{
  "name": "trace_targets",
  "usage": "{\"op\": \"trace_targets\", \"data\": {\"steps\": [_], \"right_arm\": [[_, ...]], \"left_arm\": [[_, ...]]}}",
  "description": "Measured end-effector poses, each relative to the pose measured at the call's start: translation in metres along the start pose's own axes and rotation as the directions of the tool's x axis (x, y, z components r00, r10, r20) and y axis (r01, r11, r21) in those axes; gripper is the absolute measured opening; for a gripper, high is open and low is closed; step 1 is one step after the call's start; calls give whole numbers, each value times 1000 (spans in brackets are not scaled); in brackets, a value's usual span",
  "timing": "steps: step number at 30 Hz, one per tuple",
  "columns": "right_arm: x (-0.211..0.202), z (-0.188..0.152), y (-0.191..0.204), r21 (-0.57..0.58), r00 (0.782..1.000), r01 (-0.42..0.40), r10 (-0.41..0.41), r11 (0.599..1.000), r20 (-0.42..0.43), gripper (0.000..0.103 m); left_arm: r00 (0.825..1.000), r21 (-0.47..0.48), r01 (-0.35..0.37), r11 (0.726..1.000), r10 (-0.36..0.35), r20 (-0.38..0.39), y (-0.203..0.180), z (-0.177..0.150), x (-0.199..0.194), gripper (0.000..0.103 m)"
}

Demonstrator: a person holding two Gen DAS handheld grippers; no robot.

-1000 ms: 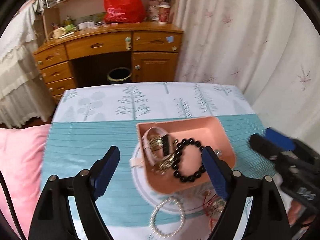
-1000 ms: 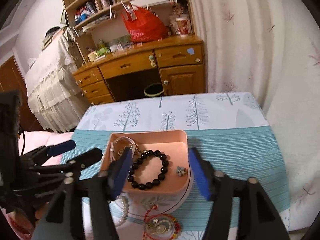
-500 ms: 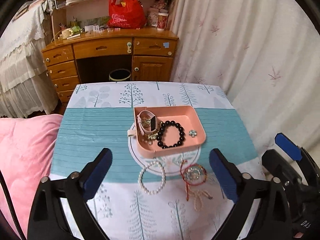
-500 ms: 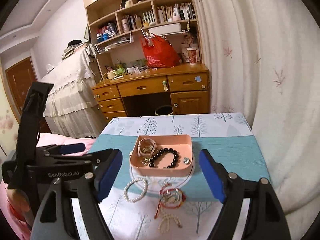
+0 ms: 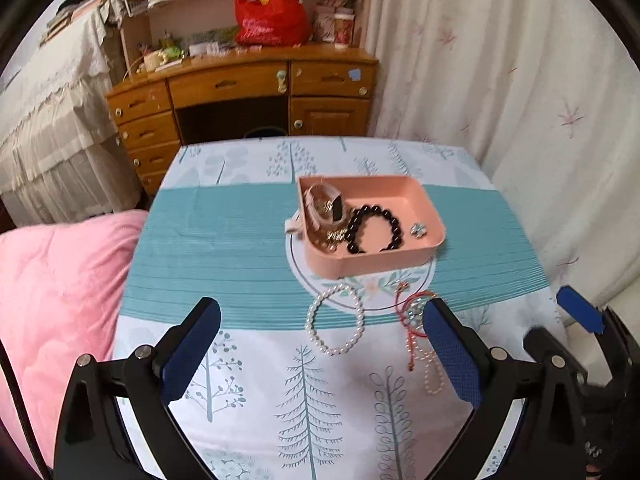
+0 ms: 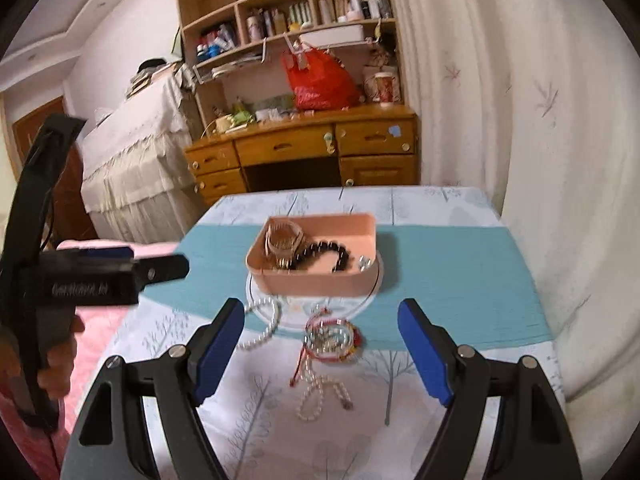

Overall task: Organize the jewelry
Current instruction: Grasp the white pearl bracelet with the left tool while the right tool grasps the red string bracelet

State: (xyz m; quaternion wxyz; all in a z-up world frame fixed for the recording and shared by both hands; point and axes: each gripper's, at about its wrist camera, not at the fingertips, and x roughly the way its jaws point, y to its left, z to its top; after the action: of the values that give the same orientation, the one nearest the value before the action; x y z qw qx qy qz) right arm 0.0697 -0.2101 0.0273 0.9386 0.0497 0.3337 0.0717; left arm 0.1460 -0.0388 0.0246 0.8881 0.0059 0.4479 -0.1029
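Observation:
A pink tray [image 5: 434, 222] [image 6: 316, 280] sits mid-table and holds a black bead bracelet [image 5: 374, 229] [image 6: 324, 254], a pink-strapped watch with gold chains [image 5: 324, 208] and a small silver piece [image 5: 418, 230]. In front of the tray, a pearl bracelet [image 5: 335, 324] [image 6: 262, 330], a red cord bracelet [image 5: 408, 312] [image 6: 332, 336] and a small pearl strand [image 5: 430, 368] [image 6: 324, 394] lie on the cloth. My left gripper [image 5: 320, 348] is open and empty near the front edge. My right gripper [image 6: 320, 344] is open and empty above the red cord bracelet.
The table has a teal and white tree-print cloth [image 5: 224, 240]. A pink quilt [image 5: 52, 296] lies to the left. A wooden desk [image 5: 248, 92] with a red bag [image 5: 268, 16] stands behind, and a white curtain [image 5: 500, 80] hangs at the right.
Both grippers have pulled back from the tray toward the near edge of the table, and stay open and empty. The loose bracelets in front of the tray have come into view.

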Motion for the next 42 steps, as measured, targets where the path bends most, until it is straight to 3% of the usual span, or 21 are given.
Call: {"op": "trace_targets", "data": {"steps": [4, 12, 20, 24, 30, 33, 35, 38, 41, 42], "right_arm": [[15, -18, 0, -35, 1000, 2, -3, 999, -12, 80], [56, -34, -2, -106, 998, 2, -9, 994, -66, 80], [99, -46, -2, -197, 981, 23, -59, 980, -183, 80], [116, -51, 3, -260, 969, 23, -85, 965, -232, 80], [128, -49, 7, -286, 963, 34, -108, 958, -247, 80], [134, -45, 5, -267, 962, 34, -105, 963, -254, 80], [137, -43, 4, -255, 962, 28, -96, 967, -257, 80], [142, -42, 7, -249, 960, 24, -92, 968, -265, 80], [146, -43, 12, -264, 958, 25, -98, 964, -270, 76], [146, -42, 12, -250, 957, 13, -84, 968, -277, 72]], "left_arm": [[999, 2, -1, 1000, 1, -42, 3, -10, 31, 100], [991, 49, 77, 996, -71, -113, -10, -31, 93, 100], [986, 114, 30, 993, -10, -168, -23, -35, 135, 100], [979, 101, 68, 993, -47, -197, -22, -35, 146, 100], [985, 136, 38, 990, -14, -172, -23, -33, 150, 96], [990, 118, 27, 993, -10, -143, -20, -34, 147, 85], [994, 114, 22, 993, -10, -113, -16, -32, 143, 59], [996, 89, 7, 996, 2, -95, -9, -30, 140, 32], [996, 58, -6, 998, 11, -86, 0, -30, 139, 14], [996, 49, 1, 999, 3, -86, 3, -30, 139, 14]]}}
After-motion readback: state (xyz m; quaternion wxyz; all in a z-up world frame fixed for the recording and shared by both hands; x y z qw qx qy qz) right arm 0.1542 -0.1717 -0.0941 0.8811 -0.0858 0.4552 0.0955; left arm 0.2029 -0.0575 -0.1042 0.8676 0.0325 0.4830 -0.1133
